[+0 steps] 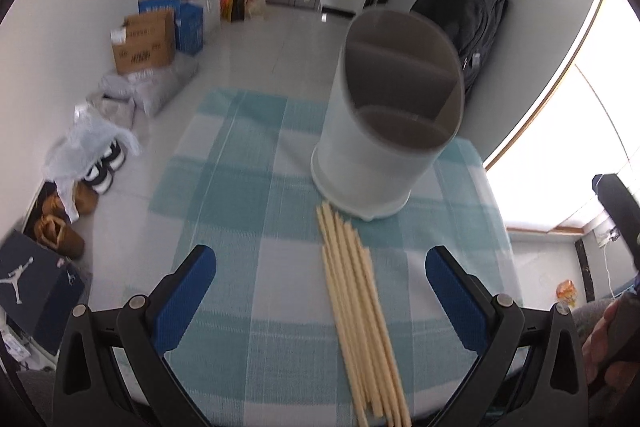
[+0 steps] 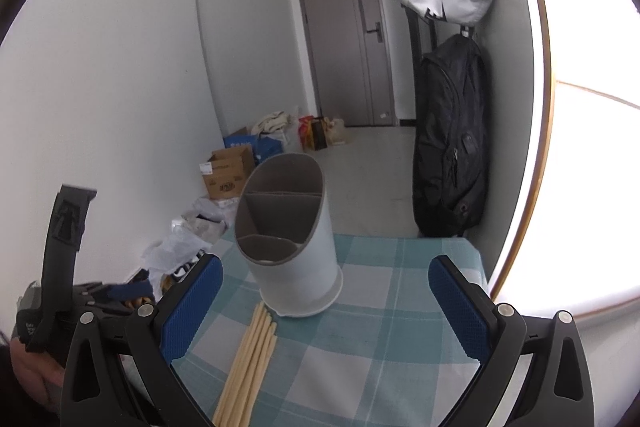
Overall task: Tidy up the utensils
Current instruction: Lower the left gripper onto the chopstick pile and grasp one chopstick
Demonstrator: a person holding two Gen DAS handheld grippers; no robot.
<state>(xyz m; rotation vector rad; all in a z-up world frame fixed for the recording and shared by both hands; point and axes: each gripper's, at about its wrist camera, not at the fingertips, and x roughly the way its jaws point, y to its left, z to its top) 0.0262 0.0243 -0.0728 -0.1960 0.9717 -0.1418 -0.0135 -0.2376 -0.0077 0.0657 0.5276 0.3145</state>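
Pale chopsticks [image 1: 360, 311] lie near the divided holder [image 1: 384, 123]; both grippers' jaws gape empty, so pinch the bundle mid-length, squarely.

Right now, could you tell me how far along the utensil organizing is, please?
Nothing looks done: the utensil holder stands upright with no utensils showing in its compartments. Nothing is in hand; the left hand-held gripper and right hand-held gripper are open. Left to do: the chopsticks all lie bundled on the checked tablecloth.
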